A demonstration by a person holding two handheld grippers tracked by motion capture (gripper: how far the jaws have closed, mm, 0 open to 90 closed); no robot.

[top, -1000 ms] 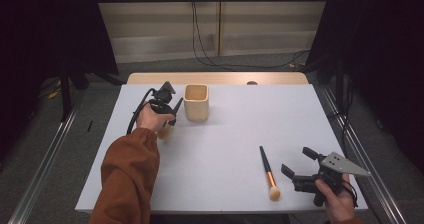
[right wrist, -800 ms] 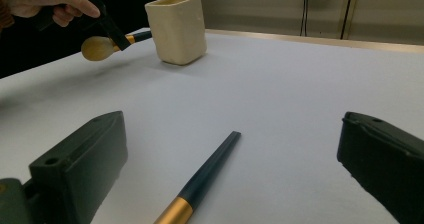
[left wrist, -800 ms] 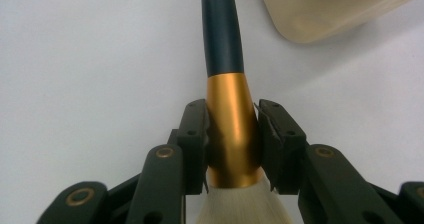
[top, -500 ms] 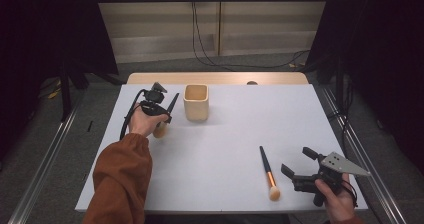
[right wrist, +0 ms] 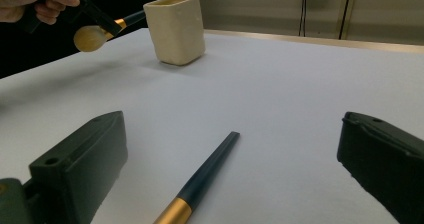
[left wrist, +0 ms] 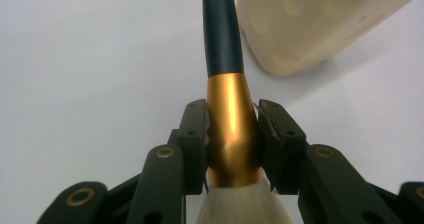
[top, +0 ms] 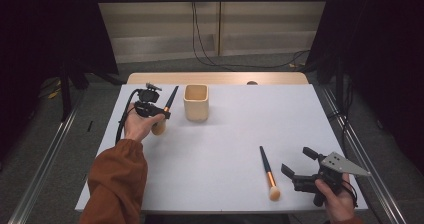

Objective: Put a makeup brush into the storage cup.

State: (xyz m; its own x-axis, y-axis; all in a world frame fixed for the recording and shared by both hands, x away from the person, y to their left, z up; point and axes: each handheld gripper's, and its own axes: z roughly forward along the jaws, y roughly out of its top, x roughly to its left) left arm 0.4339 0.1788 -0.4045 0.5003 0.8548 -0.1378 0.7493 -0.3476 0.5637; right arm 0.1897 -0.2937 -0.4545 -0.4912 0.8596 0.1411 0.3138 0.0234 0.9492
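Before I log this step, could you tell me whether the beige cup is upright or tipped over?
Upright: the beige cup stands on its base on the table, its open mouth facing up.

- A white table [top: 225,149] is carrying two things.
- A cream cup [top: 196,102] is standing upright on the table, toward its far edge.
- A brush [top: 268,172] is lying flat well apart from the cup, nearer the front edge, its bristles pointing away from the cup.

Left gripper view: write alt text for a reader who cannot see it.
The left gripper is shut on the gold ferrule of a makeup brush, whose dark handle points away over the white table. A cream cup sits at upper right.
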